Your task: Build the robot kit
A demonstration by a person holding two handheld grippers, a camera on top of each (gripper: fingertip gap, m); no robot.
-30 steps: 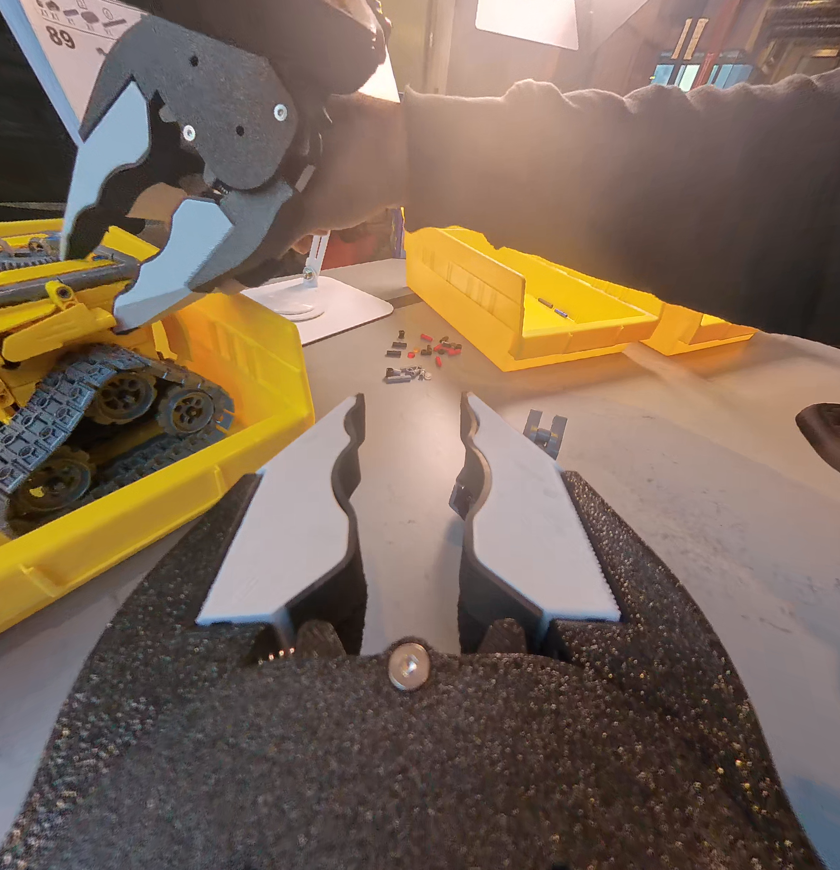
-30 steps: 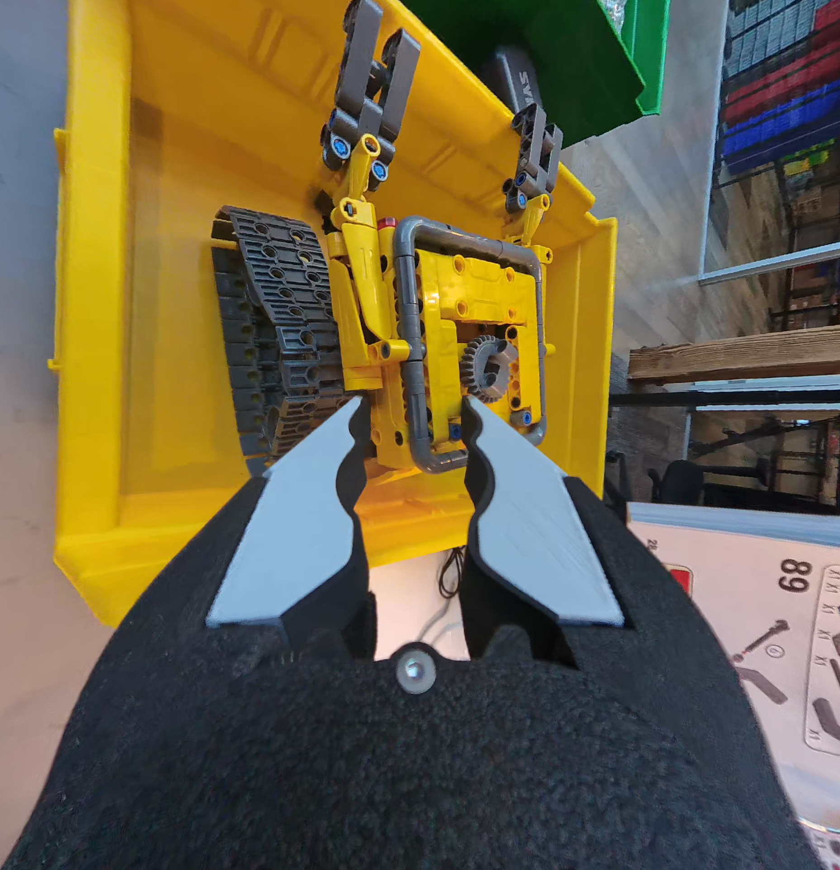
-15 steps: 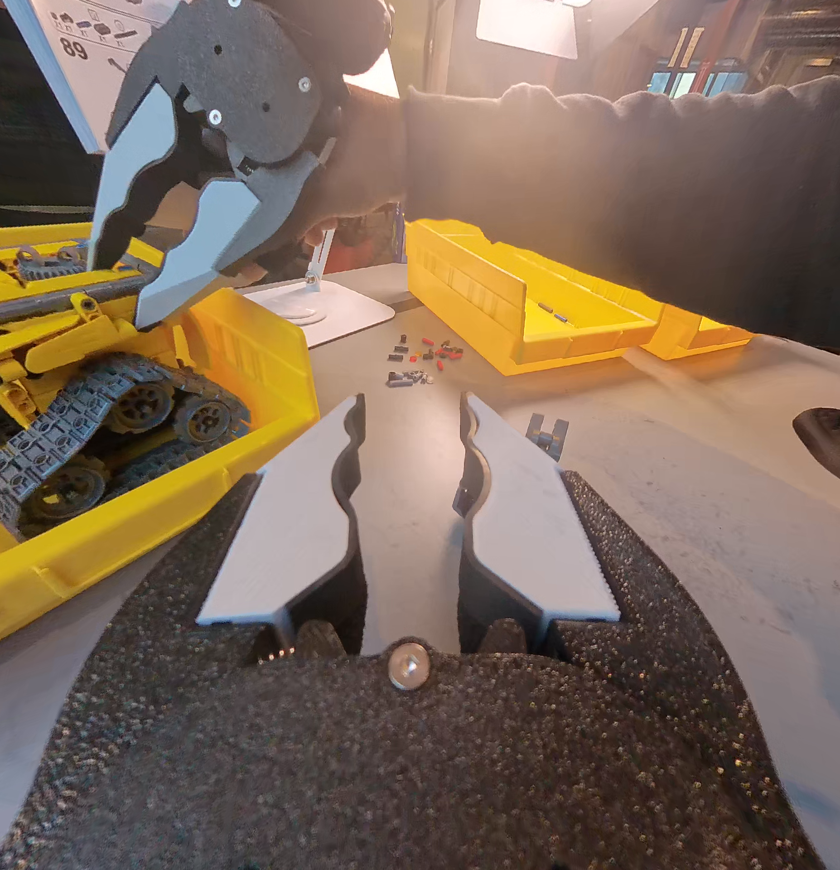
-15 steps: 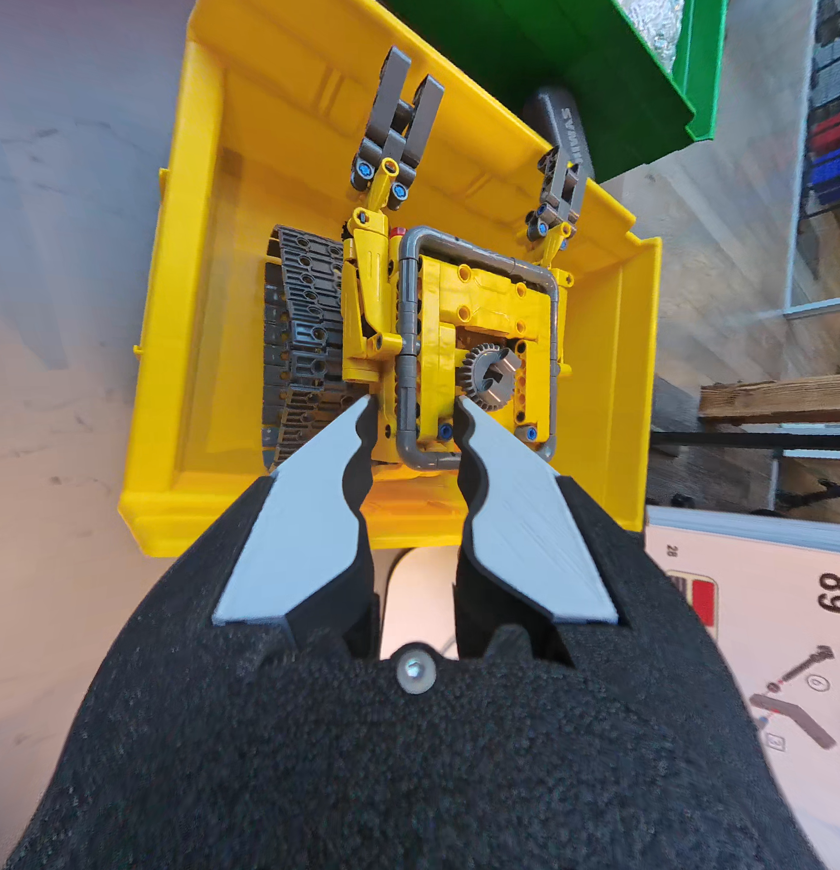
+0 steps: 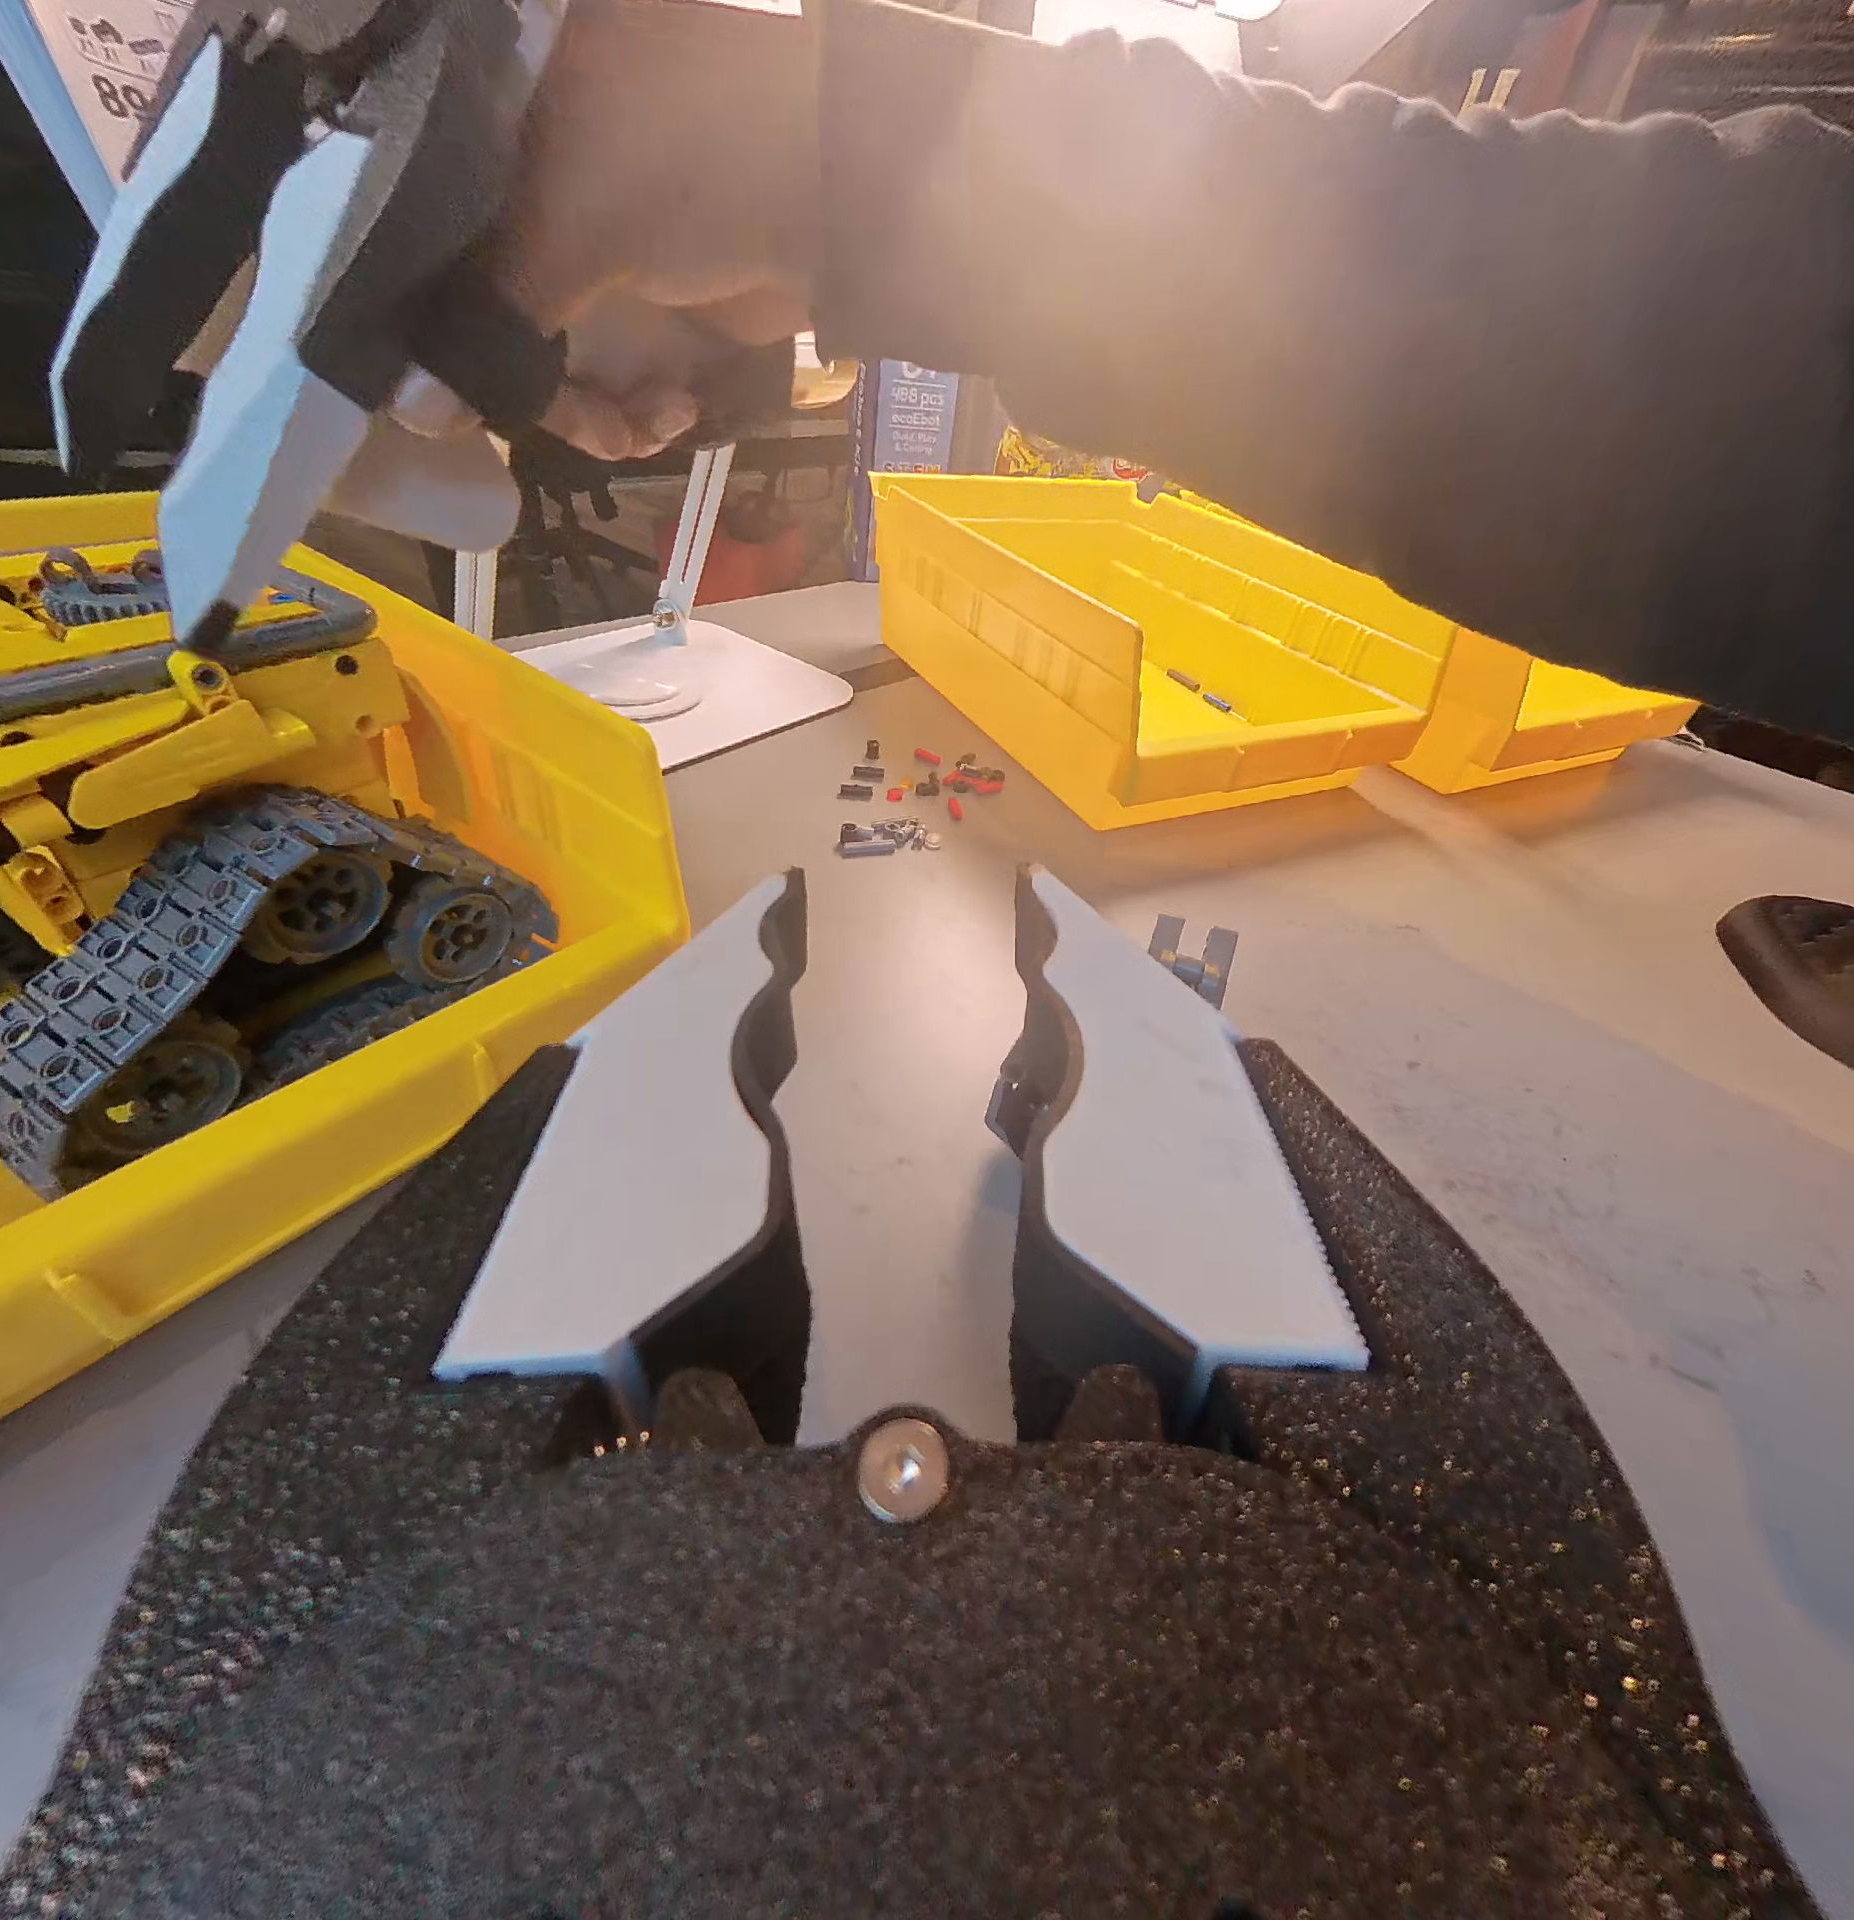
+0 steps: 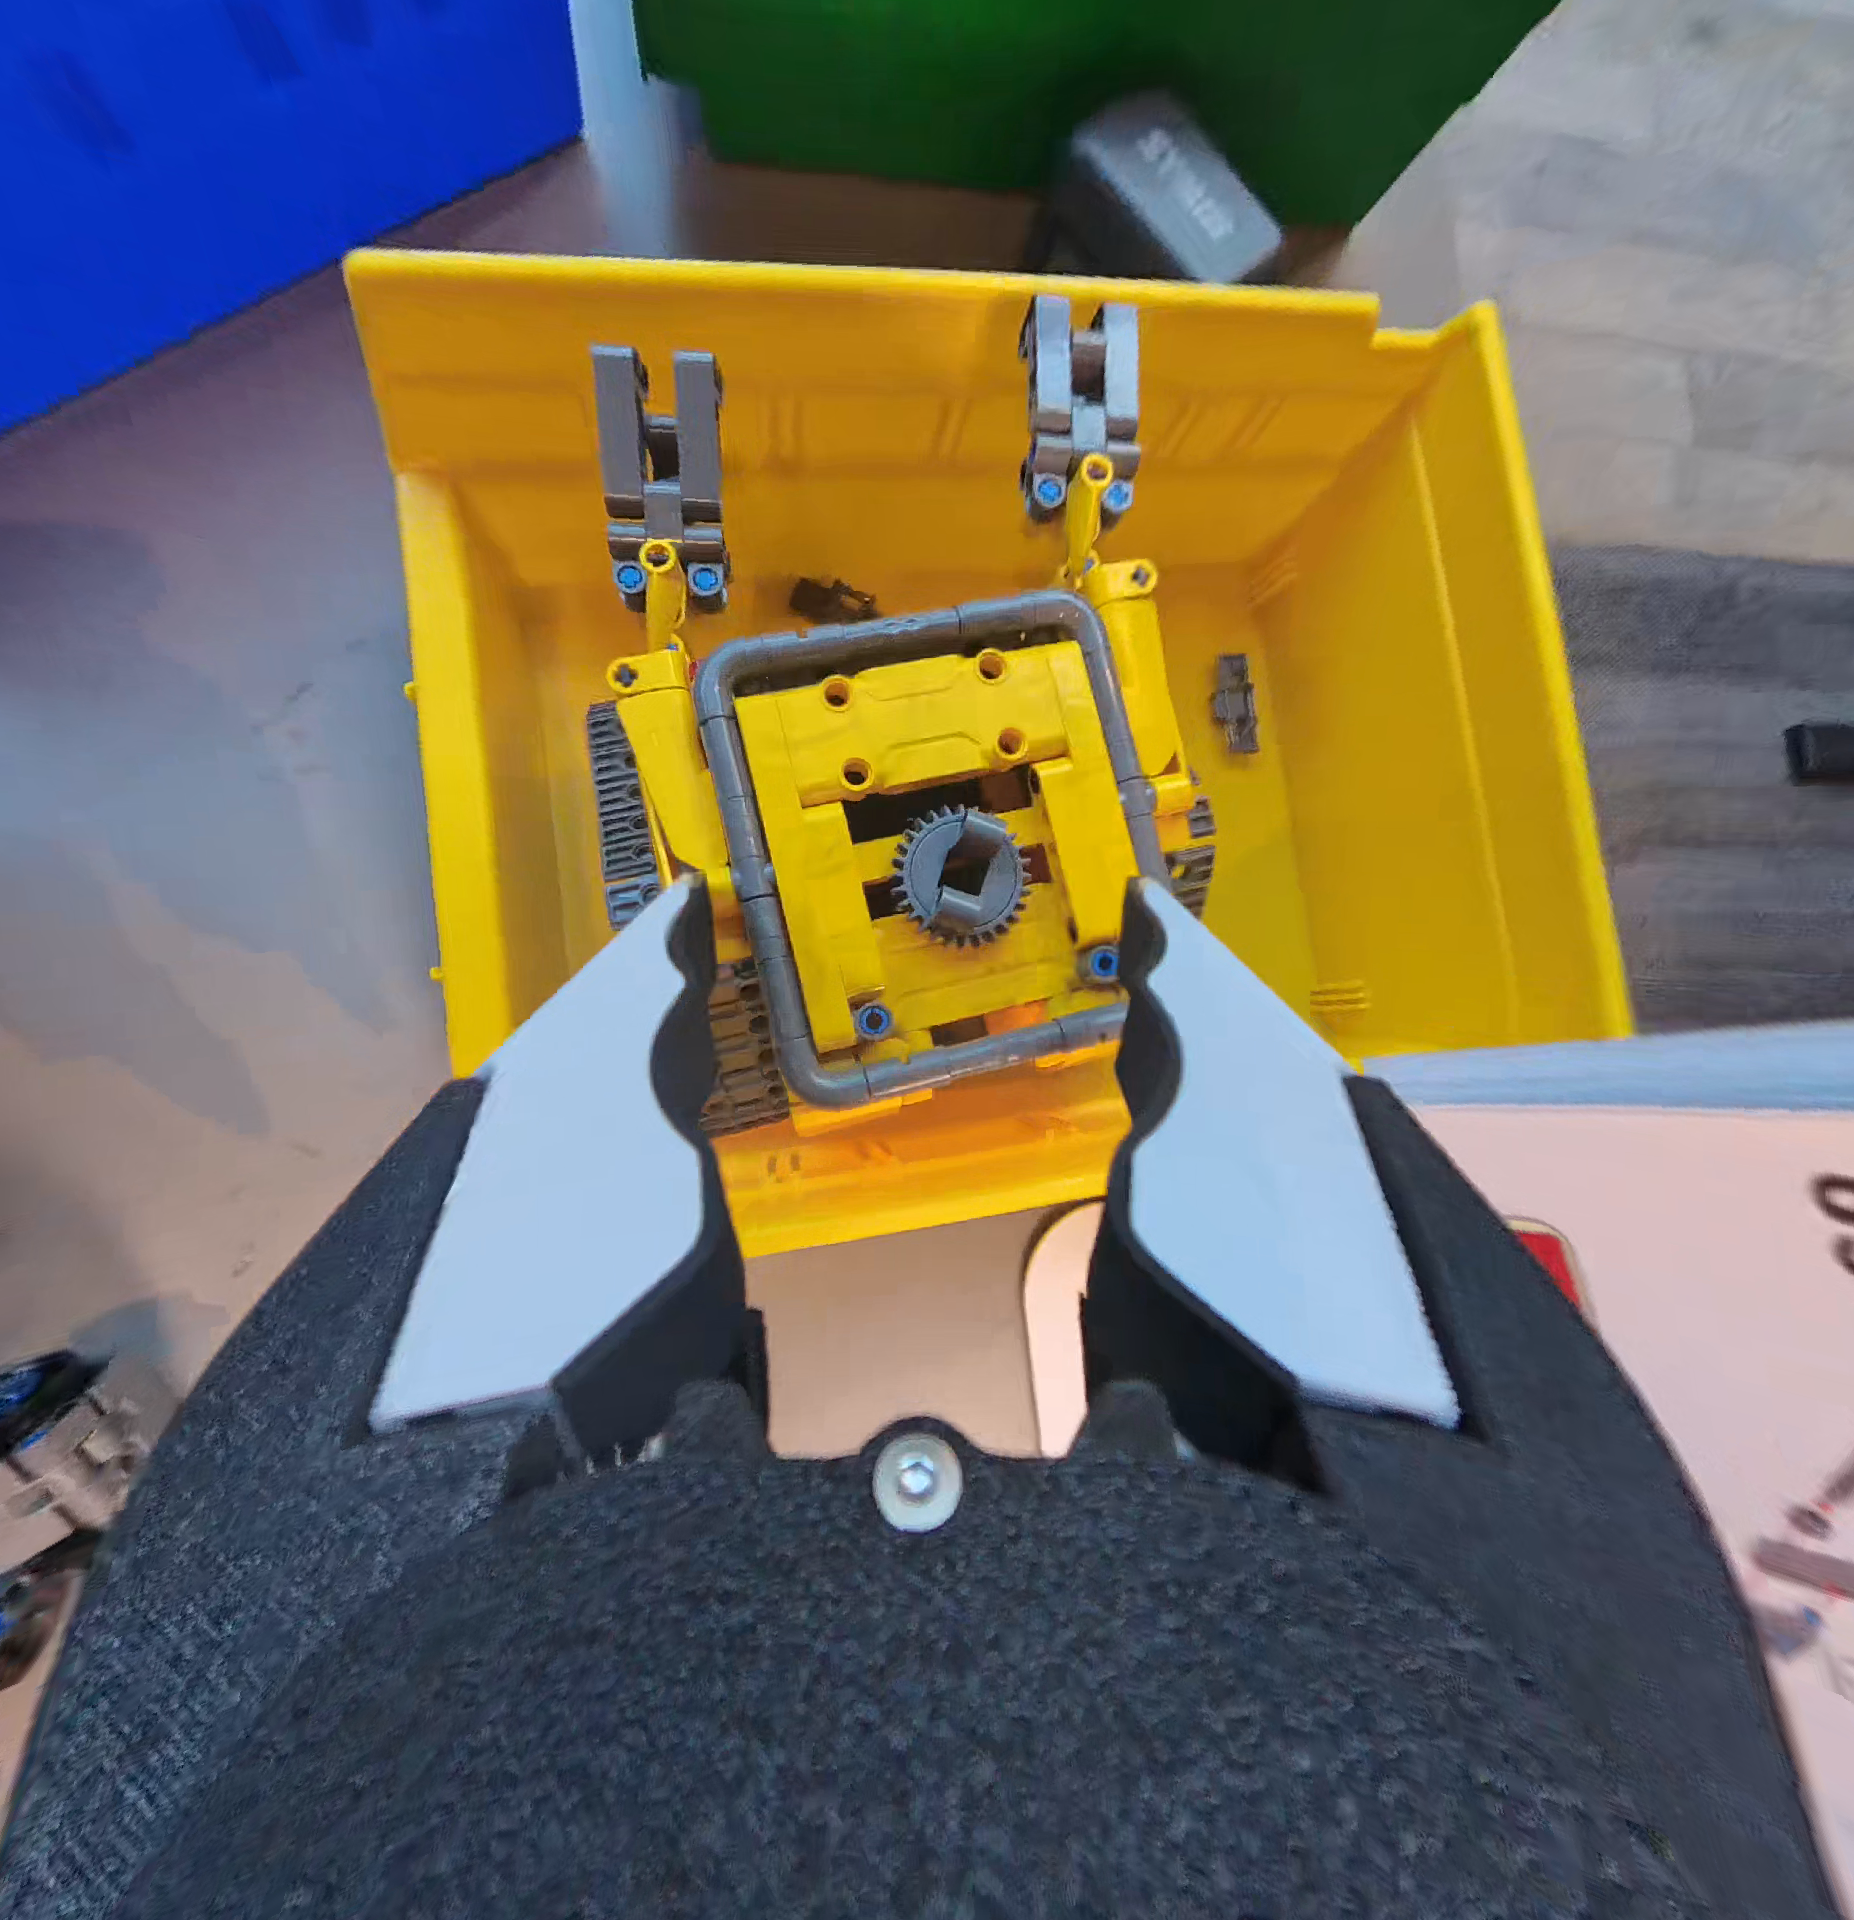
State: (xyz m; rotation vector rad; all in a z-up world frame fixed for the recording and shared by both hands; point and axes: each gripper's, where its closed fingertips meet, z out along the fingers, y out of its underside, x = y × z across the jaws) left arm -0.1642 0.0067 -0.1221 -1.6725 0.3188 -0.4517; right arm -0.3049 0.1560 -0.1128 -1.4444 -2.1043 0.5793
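Observation:
A yellow tracked brick model [image 6: 902,727] with a grey gear [image 6: 959,878] on top sits in a yellow bin [image 6: 902,281]. My right gripper [image 6: 912,894] is open wide and hangs just above the model, its fingers on either side of the grey frame. The left wrist view shows it [image 5: 133,520] over the model [image 5: 227,790], with one fingertip [image 5: 211,613] at the grey frame. My left gripper [image 5: 907,883] is open and empty, low over the grey table [image 5: 1422,1039]. A small grey-blue piece [image 5: 1193,951] lies by its right finger.
Shallow yellow trays [image 5: 1162,665] stand at the back right, with loose small pieces [image 5: 912,790] and a white stand base [image 5: 684,675] before them. An instruction booklet [image 6: 1681,1351], a green bin [image 6: 1006,83] and a blue bin [image 6: 175,156] surround the model's bin.
My right gripper has turned and shifted above the model, and its jaws have opened wider. My left gripper has stayed in place, still open.

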